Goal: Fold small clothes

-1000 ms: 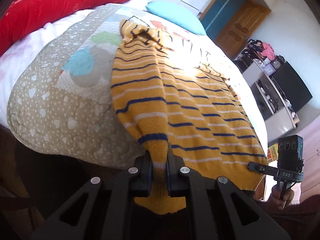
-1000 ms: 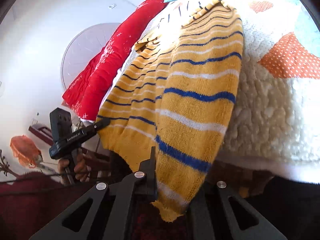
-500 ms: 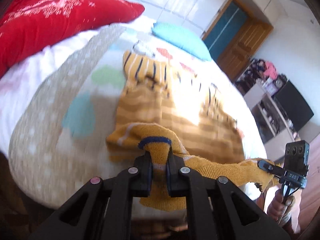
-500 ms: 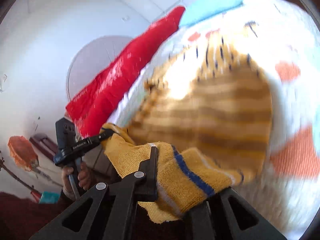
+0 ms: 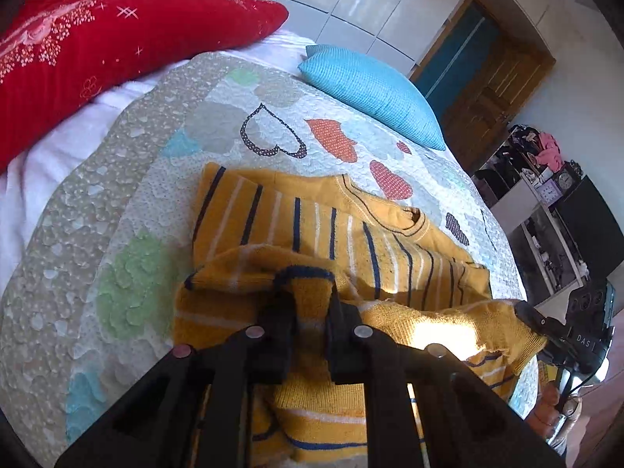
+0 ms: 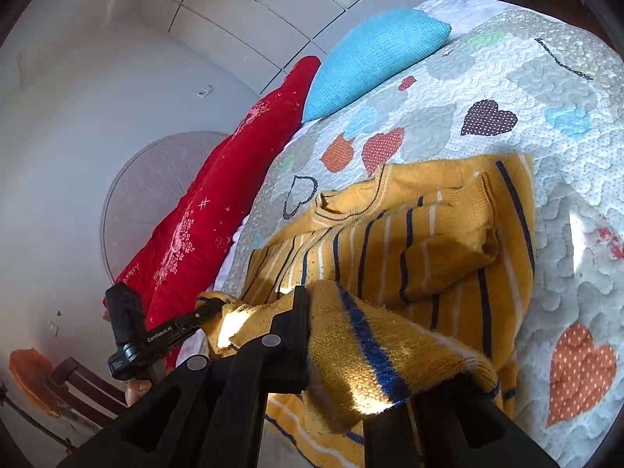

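A: How far along is the fold?

B: About midway, I judge. The left tool [image 5: 312, 312] is closed tight on the hem of the mustard-yellow knitted sweater with navy and white stripes [image 5: 351, 241], and the right tool [image 6: 374, 335] pinches the other hem corner. The hem is raised over the body, which lies flat on the heart-patterned quilted bedspread [image 5: 117, 195].

A: What remains?

B: Laying the hem down near the collar, then folding again, probably. Beyond lie a turquoise textured pillow [image 5: 370, 89] and a red embroidered bolster [image 5: 97, 39].
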